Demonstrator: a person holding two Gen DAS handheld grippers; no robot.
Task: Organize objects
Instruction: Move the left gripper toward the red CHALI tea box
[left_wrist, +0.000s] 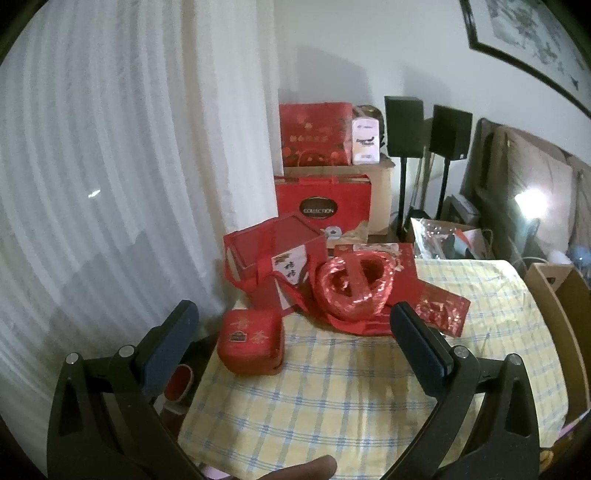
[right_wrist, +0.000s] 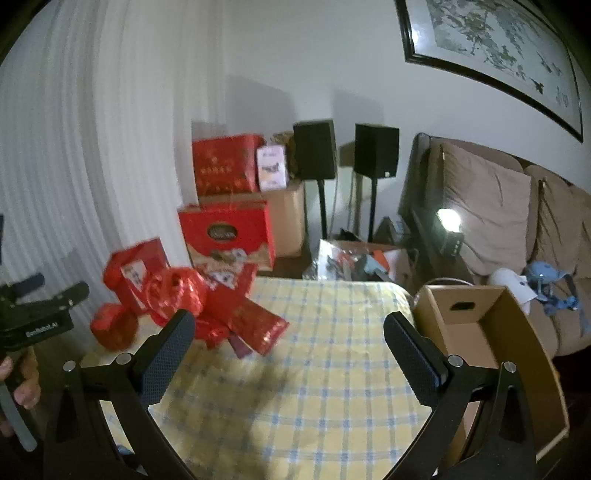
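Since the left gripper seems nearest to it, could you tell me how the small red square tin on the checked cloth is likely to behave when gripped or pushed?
The small red tin looks rigid, with rounded corners and glossy sides, so the pads may slip a little. It sits flat and squat on the checked cloth, so it probably slides rather than tips or rolls. Its weight cannot be judged; a lid may lift off.

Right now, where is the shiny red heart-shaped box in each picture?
Left wrist view: the heart-shaped box sits centre, at the far end of the checked tablecloth, right of the small red tin.
Right wrist view: it is left of centre, blurred, in the red pile.
Shared landmark: the two black speakers.
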